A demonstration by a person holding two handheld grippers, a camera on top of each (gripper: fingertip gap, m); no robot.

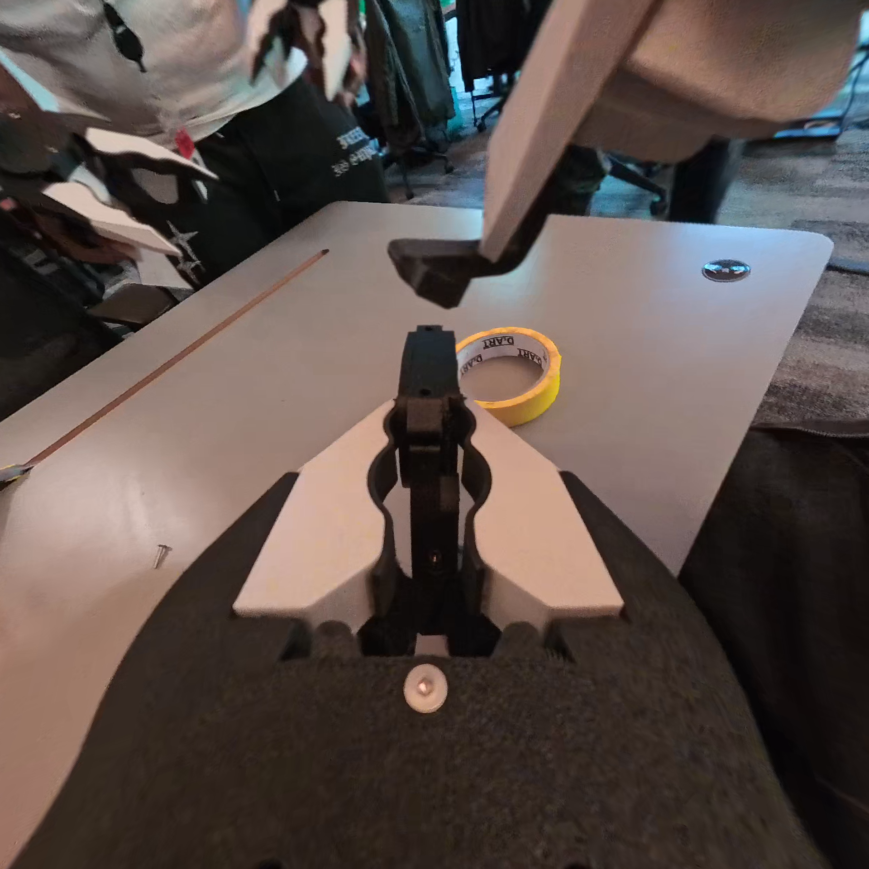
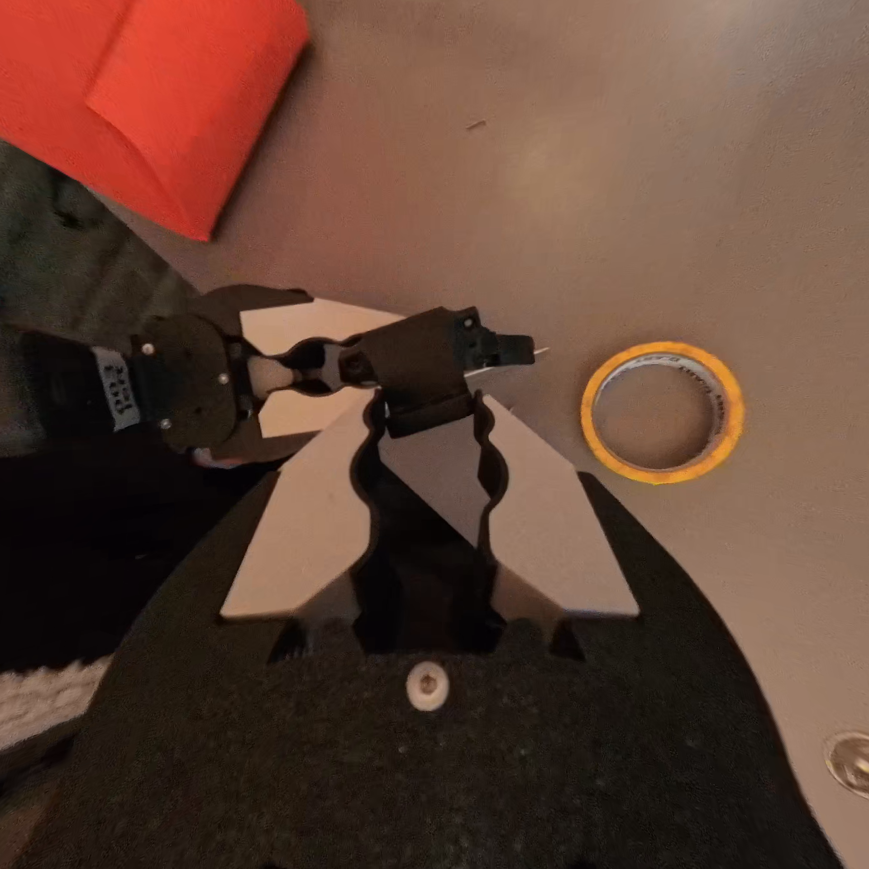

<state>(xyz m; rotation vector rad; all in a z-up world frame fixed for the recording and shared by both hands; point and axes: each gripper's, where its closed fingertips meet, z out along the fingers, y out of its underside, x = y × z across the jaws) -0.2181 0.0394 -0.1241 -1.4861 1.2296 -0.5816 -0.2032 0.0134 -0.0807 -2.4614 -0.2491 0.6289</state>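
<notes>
Red box (image 2: pixel 141 103) on table (image 2: pixel 611 141) only right view; left gripper (image 1: pixel 429 414) grips black tool (image 1: pixel 428 371).

A pale table (image 1: pixel 635 470) bears a yellow tape roll (image 1: pixel 517 376) (lying flat) and a thin rod (image 1: pixel 178 357).

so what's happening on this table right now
A person holds two handheld grippers over a grey table. The left gripper has its jaws shut on a black plastic tool, gripped lengthwise. The right gripper comes in from above with its jaws around the same tool, though whether they are pressing on it is unclear. A yellow tape roll lies flat just beyond, untouched. A thin wooden stick lies on the table off to the side.
</notes>
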